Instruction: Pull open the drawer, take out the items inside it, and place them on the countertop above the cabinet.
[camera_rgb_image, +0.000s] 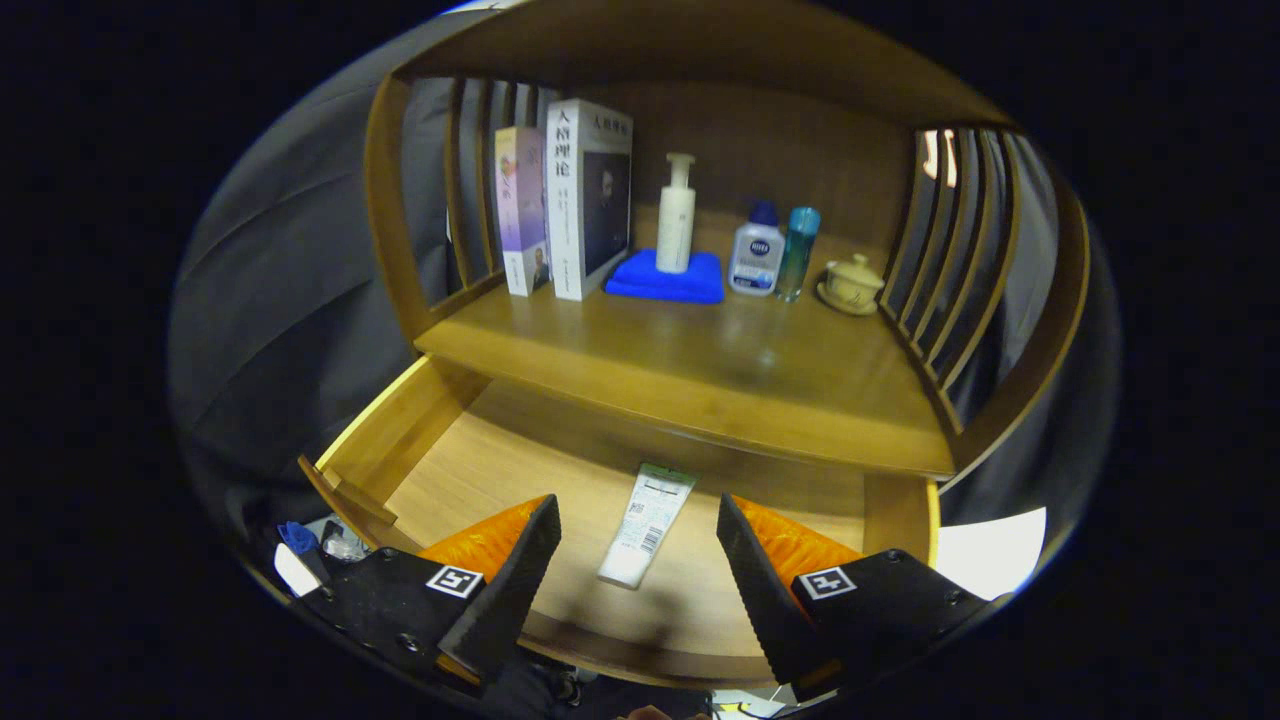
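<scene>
Wooden table (700, 370), slatted sides. Along the back: two upright books (565, 205), blue cloth (668, 280) bearing a white pump bottle (677, 215), a blue-capped white bottle (756, 252), a teal bottle (798, 252), a lidded cup on saucer (852, 284). Open drawer (480, 470) below carries one flat tube (645, 525), lying between the spread jaws.

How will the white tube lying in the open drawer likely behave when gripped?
The tube lies flat between the open tongs, so it probably won't roll. It looks like a soft squeeze tube, likely light and yielding under pressure. Its smooth skin may slip.
</scene>
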